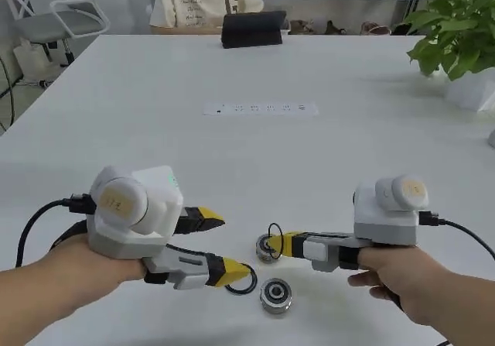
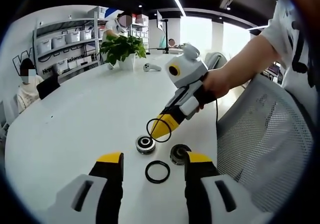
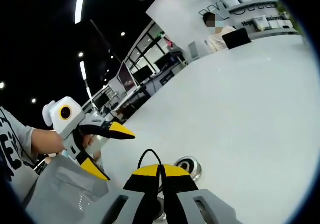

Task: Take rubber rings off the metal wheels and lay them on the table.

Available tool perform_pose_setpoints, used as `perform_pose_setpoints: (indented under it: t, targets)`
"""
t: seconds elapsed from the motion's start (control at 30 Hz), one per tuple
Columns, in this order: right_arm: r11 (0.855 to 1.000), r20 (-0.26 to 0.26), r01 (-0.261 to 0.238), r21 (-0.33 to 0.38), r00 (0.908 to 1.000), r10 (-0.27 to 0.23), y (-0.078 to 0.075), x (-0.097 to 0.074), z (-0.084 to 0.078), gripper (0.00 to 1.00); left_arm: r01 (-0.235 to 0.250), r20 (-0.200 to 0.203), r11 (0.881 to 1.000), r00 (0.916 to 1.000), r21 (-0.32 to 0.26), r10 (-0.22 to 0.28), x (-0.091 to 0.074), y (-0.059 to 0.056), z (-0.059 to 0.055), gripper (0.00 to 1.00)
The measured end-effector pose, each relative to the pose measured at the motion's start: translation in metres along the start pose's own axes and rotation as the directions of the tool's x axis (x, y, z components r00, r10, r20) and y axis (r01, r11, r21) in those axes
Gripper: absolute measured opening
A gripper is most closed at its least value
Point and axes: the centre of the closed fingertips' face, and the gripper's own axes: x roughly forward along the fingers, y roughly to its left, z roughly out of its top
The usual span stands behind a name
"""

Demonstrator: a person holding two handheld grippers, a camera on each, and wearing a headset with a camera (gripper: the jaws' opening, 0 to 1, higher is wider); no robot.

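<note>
My right gripper is shut on a thin black rubber ring that loops up from its yellow tips, just above one metal wheel. A second metal wheel lies nearer to me. Another black ring lies flat on the table by the lower jaw of my left gripper, which is open and holds nothing. In the left gripper view the flat ring lies between my open jaws, with both wheels beyond. The held ring rises from the shut jaws in the right gripper view, next to a wheel.
A white table stretches ahead with a strip of paper at its middle. A potted plant stands at the far right. A person sits across behind a black tablet case. A mesh chair stands beside me.
</note>
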Motion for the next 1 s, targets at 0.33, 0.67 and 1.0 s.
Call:
perform_pose_setpoints:
  t: [0.33, 0.67, 1.0]
  targets:
    - [0.998, -0.102, -0.002, -0.068, 0.9947, -0.005, 0.005, 0.013, -0.012, 0.00, -0.007, 0.007, 1.000, 0.9999, -0.019, 0.008, -0.007, 0.002, -0.003, 0.48]
    - [0.991, -0.194, 0.035, -0.132, 0.9792, -0.061, 0.000, 0.024, -0.023, 0.00, -0.030, 0.005, 0.999, 0.9995, -0.037, 0.030, -0.017, 0.008, -0.011, 0.48]
    - [0.976, -0.258, 0.049, -0.213, 0.9605, -0.105, -0.003, 0.028, -0.032, 0.00, -0.046, 0.006, 0.998, 0.9989, -0.050, 0.046, -0.021, 0.013, -0.014, 0.47]
